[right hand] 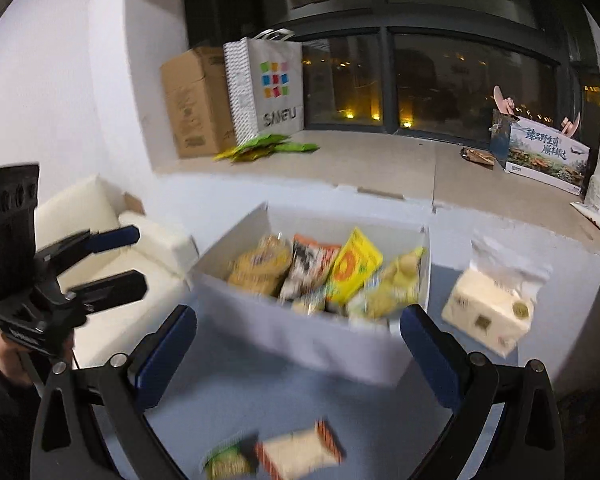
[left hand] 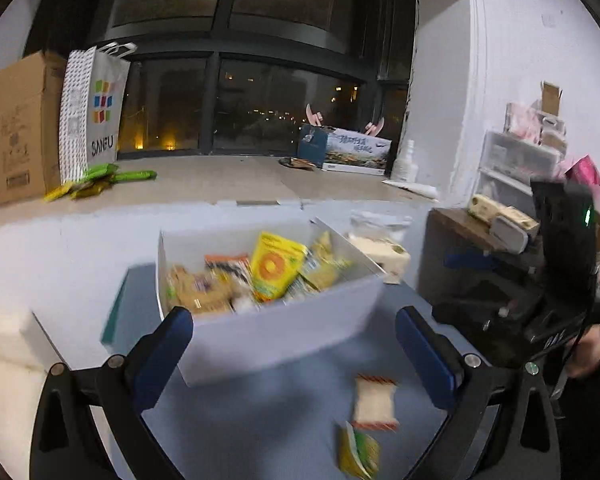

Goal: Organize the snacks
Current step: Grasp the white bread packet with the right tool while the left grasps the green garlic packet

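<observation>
A white box [left hand: 284, 336] stands on the blue table [left hand: 260, 432] and holds several snack packets, among them a yellow one [left hand: 274, 266]. It also shows in the right wrist view [right hand: 312, 340], with the yellow packet [right hand: 352, 268]. My left gripper [left hand: 294, 356] is open and empty, its fingers either side of the box's near wall. My right gripper [right hand: 298, 352] is open and empty in front of the box. A white packet with orange edges [left hand: 374, 402] and a green-yellow packet [left hand: 360, 452] lie loose on the table; the right wrist view shows the white packet [right hand: 300, 452] and the green-yellow one [right hand: 230, 462].
A tissue pack [right hand: 488, 312] lies right of the box. A cream sofa [right hand: 112, 240] stands left. Behind, a window ledge [right hand: 380, 160] carries a cardboard carton [right hand: 192, 100], a paper bag [right hand: 266, 84], green packets [right hand: 268, 146] and a printed box [right hand: 548, 156]. Shelves with clutter [left hand: 516, 160] stand right.
</observation>
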A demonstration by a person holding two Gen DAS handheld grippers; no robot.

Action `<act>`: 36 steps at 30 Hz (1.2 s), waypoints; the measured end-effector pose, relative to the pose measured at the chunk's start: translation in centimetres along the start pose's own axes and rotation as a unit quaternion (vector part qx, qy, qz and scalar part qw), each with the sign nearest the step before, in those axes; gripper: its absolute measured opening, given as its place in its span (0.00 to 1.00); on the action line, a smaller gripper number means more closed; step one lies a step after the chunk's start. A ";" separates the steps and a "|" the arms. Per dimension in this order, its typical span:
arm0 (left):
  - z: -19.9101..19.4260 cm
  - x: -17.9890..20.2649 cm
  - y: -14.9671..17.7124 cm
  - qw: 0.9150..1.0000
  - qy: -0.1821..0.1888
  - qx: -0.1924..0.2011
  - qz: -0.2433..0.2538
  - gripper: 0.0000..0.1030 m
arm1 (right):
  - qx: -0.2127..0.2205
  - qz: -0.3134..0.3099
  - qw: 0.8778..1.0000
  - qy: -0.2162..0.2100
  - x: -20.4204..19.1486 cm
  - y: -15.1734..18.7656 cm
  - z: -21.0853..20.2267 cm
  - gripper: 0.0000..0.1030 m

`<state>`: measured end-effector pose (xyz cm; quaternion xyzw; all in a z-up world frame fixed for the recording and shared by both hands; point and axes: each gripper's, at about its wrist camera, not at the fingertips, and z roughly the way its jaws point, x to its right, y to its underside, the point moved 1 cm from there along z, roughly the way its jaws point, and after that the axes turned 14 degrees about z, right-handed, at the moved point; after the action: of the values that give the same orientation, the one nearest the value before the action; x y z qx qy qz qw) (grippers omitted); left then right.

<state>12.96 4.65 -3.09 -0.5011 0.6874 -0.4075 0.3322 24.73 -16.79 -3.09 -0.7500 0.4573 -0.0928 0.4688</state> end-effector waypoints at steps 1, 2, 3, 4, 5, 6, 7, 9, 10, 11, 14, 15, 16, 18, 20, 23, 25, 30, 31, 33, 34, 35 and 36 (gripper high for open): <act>-0.4 0.4 0.7 1.000 0.005 0.000 -0.005 1.00 | 0.000 -0.003 1.000 0.006 0.1 1.3 -0.6 1.00; -0.9 1.0 1.7 1.000 0.009 0.003 -0.013 1.00 | -0.001 -0.003 1.000 0.007 0.2 3.1 -1.3 1.00; -1.2 1.4 2.6 1.000 0.008 0.002 -0.019 1.00 | -0.003 0.000 1.000 0.006 0.5 4.4 -1.7 1.00; -1.3 1.9 3.5 1.000 0.008 -0.004 -0.023 1.00 | -0.006 0.003 1.000 0.010 0.7 5.8 -2.2 1.00; -1.3 2.4 4.3 1.000 0.007 -0.012 -0.027 1.00 | -0.006 0.010 1.000 0.015 1.0 7.5 -2.6 1.00; -1.4 2.8 4.9 0.999 0.004 -0.016 -0.031 1.00 | -0.006 0.018 1.000 0.017 1.3 8.7 -2.8 1.00; -1.5 3.2 5.3 0.999 0.006 -0.019 -0.031 1.00 | -0.005 0.026 0.999 0.018 1.5 9.8 -3.1 1.00; -1.7 3.9 5.8 0.999 0.009 -0.024 -0.026 1.00 | -0.004 0.054 0.998 0.014 2.2 12.0 -3.6 1.00; -1.9 4.2 5.9 0.999 0.006 -0.023 -0.024 1.00 | -0.007 0.071 0.997 0.011 2.6 12.9 -3.6 1.00; -2.0 4.4 5.9 0.999 0.008 -0.025 -0.021 1.00 | -0.008 0.084 0.996 0.010 3.0 13.3 -3.5 1.00; -2.4 4.9 5.8 1.000 0.008 -0.021 -0.014 1.00 | -0.018 0.104 0.994 0.012 3.5 14.0 -3.1 1.00; -2.5 5.1 5.9 1.000 0.010 -0.023 -0.014 1.00 | -0.020 0.102 0.994 0.016 3.6 14.0 -2.8 1.00; -2.6 5.2 6.0 1.000 0.010 -0.024 -0.014 1.00 | -0.022 0.095 0.995 0.021 3.5 13.8 -2.3 1.00; -2.6 5.3 6.2 0.999 0.010 -0.029 -0.011 1.00 | -0.035 0.079 0.996 0.029 3.4 13.6 -1.3 1.00; -2.5 5.4 6.4 0.999 0.011 -0.034 -0.010 1.00 | -0.053 0.045 0.997 0.030 3.1 13.3 0.2 1.00; -2.5 5.4 6.9 0.999 0.019 -0.041 -0.012 1.00 | -0.099 -0.029 0.993 0.053 2.8 12.6 3.7 1.00; -2.5 5.5 7.2 0.999 0.019 -0.045 -0.008 1.00 | -0.131 -0.068 0.988 0.047 3.2 12.6 6.1 1.00; -2.3 5.5 8.1 0.998 0.020 -0.059 -0.014 1.00 | -0.176 -0.093 0.980 0.017 3.7 13.0 9.3 1.00; -2.2 5.5 8.3 0.998 0.020 -0.061 -0.014 1.00 | -0.180 -0.096 0.979 0.017 3.7 13.0 9.7 1.00; -2.0 5.6 8.4 0.998 0.024 -0.063 -0.011 1.00 | -0.189 -0.100 0.977 0.013 3.6 13.3 10.5 0.96; -2.0 5.7 8.4 0.998 0.027 -0.064 -0.009 1.00 | -0.188 -0.104 0.977 0.008 3.5 13.3 10.8 0.77; -1.9 5.9 8.4 0.997 0.028 -0.065 -0.007 1.00 | -0.188 -0.105 0.976 0.004 3.5 13.5 10.9 0.76; -1.8 6.0 8.4 0.997 0.029 -0.067 -0.004 1.00 | -0.182 -0.101 0.978 0.001 3.5 13.4 10.7 0.70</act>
<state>6.25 0.72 -10.09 -0.5132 0.7202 -0.3763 0.2765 24.75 -14.74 -20.52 -0.8650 0.3888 -0.0555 0.3124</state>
